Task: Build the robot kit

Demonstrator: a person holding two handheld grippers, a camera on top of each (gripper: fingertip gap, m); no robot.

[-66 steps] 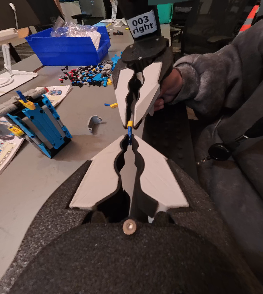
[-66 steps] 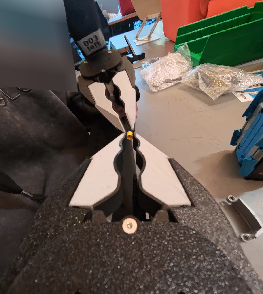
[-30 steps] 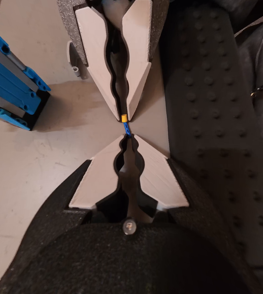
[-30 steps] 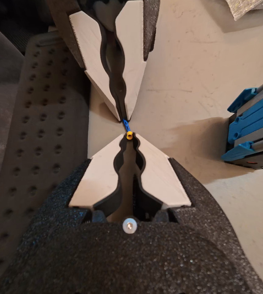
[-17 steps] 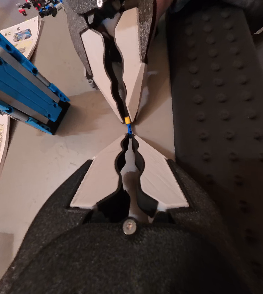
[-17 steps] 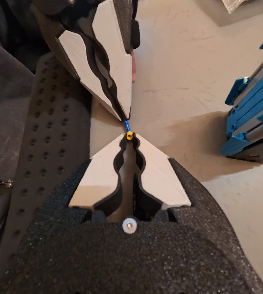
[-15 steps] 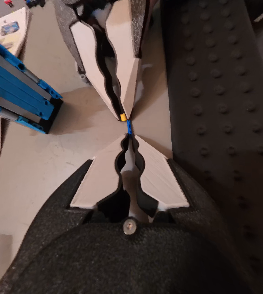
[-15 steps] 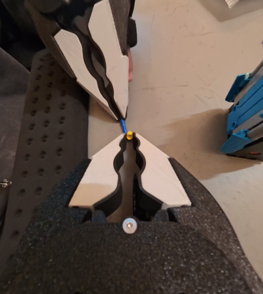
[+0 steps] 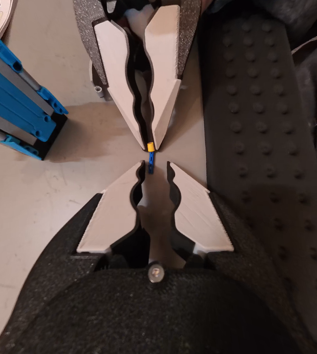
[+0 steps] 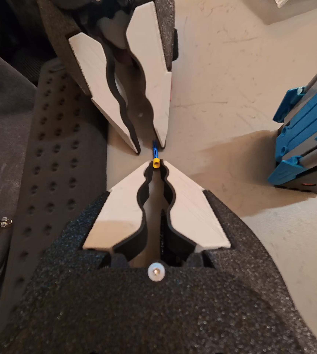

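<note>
My right gripper (image 10: 156,164) is shut on a small yellow bush (image 10: 156,164) with a thin blue axle (image 10: 155,150) stuck in it. In the left wrist view the right gripper (image 9: 150,147) comes from the top, holding the yellow bush (image 9: 150,147) with the blue axle (image 9: 151,161) pointing toward me. My left gripper (image 9: 155,165) is open, its jaws standing apart on either side of the axle's free end. It also shows in the right wrist view (image 10: 150,149), open around the axle tip. Both hover just above the beige table (image 9: 29,191).
A blue, grey and black brick model (image 9: 15,107) stands on the table to the left; it also shows at the right in the right wrist view (image 10: 305,145). A small grey part (image 9: 97,86) lies behind the right gripper. A dark dimpled mat (image 9: 259,134) borders the table edge, with grey clothing (image 10: 0,134) beyond. My two grippers' fingertips are within a few centimetres of each other.
My left gripper has opened and let go of the blue axle; it was shut on it half a second ago. The right gripper still holds the yellow bush with the axle in it.
</note>
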